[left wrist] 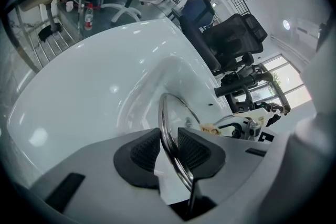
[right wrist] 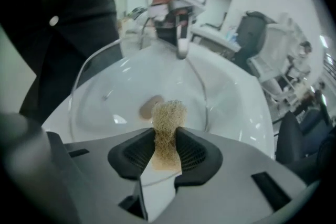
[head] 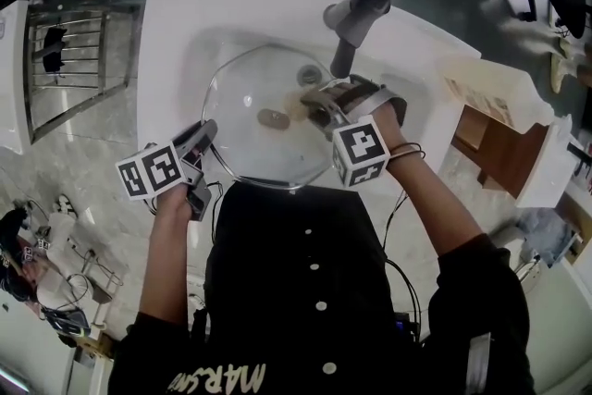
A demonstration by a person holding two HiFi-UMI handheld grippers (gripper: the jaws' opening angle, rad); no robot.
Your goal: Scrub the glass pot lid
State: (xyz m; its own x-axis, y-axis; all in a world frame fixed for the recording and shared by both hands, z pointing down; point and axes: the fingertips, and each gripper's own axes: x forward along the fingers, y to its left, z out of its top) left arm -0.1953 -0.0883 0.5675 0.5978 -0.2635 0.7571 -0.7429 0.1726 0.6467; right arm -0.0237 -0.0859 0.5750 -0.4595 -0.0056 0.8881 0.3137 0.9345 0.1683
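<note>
The glass pot lid (head: 242,143) lies over the white sink's basin, its brown knob (head: 273,118) near the middle. My left gripper (head: 205,136) is shut on the lid's metal rim (left wrist: 169,131) at its near left edge; the rim runs between the two pads. My right gripper (head: 314,106) is over the lid's right side, shut on a tan mesh scrub pad (right wrist: 168,123) that sticks out past the pads. In the right gripper view the pad hangs just above the lid (right wrist: 113,97), close to the knob (right wrist: 149,106). I cannot tell whether the pad touches the glass.
The white sink (head: 176,23) has a dark grey faucet (head: 356,18) at its far right, its spout over the drain (head: 309,74). A metal rack (head: 65,60) stands to the left. A cardboard box (head: 499,134) stands to the right.
</note>
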